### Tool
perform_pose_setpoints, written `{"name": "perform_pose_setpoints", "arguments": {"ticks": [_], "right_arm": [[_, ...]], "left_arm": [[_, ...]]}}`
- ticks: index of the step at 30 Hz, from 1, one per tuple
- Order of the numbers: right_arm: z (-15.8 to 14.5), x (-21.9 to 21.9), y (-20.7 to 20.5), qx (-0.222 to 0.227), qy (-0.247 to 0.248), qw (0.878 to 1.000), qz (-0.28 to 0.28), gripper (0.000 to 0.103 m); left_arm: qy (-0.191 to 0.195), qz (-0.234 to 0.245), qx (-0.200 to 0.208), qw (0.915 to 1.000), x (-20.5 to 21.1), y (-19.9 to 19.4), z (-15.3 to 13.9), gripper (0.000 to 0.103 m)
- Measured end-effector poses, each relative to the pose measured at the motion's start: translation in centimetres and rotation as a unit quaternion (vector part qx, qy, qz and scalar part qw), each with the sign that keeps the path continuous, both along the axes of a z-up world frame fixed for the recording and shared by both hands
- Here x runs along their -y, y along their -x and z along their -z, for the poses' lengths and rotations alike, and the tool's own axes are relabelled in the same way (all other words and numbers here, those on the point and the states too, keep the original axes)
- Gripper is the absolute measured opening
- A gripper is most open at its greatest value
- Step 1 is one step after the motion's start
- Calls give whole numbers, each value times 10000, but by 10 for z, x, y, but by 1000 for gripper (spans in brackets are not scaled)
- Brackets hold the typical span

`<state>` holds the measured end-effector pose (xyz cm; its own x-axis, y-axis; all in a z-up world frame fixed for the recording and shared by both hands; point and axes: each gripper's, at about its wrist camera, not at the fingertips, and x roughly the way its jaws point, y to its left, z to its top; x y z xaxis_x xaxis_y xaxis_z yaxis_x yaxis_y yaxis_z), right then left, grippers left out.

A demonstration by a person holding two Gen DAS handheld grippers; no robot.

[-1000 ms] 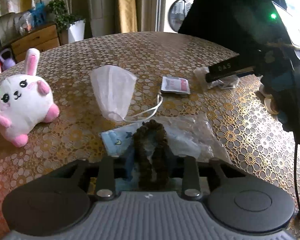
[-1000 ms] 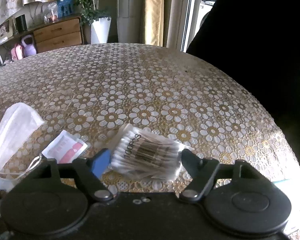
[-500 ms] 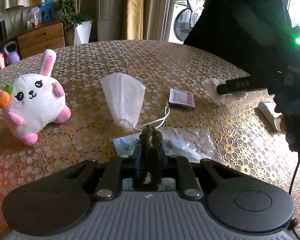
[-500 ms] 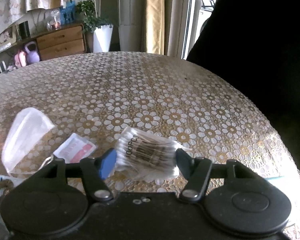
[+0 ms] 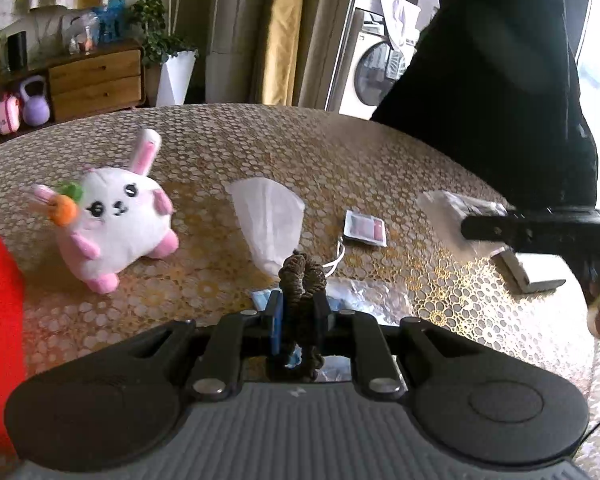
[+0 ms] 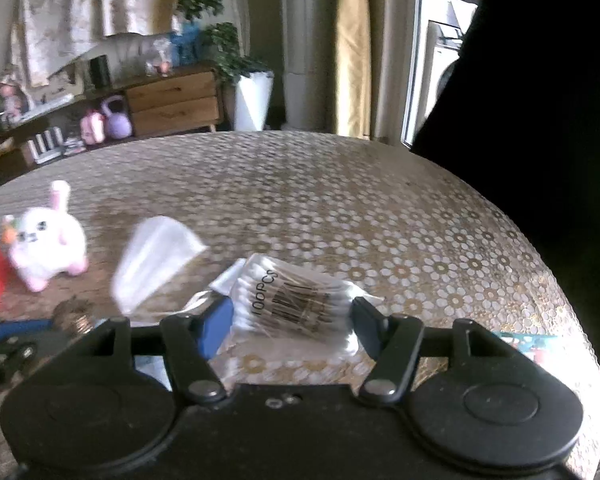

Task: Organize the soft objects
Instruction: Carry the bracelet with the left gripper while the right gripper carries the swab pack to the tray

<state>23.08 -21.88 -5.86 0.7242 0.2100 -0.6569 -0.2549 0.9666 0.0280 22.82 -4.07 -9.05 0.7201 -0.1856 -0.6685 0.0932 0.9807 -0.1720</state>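
The left gripper (image 5: 299, 312) is clenched on a brown scrunchie (image 5: 302, 280) above the bench (image 5: 340, 152); pinched at 1 strand, it could slide out. The right gripper (image 6: 290, 314) squeezes a swab bag (image 6: 296, 300); slick film may slip free.

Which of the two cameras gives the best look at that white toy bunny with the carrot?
The left wrist view. There the plush bunny sits large and sharp on the table, its face, ears and carrot all clear. In the right wrist view it is small, blurred and off at the left edge.
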Motion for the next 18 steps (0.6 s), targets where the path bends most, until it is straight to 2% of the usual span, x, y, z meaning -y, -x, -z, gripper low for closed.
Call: {"name": "perform_pose_setpoints", "arguments": {"ticks": [9, 18], "right_arm": [[-31, -27, 47, -12, -410, 9983, -415, 64], [-50, -71, 86, 98, -383, 9948, -934, 64]], "left_arm": [[22, -158, 121, 9998, -30, 31, -22, 15], [1, -396, 204, 9990, -74, 68, -48, 15]]}}
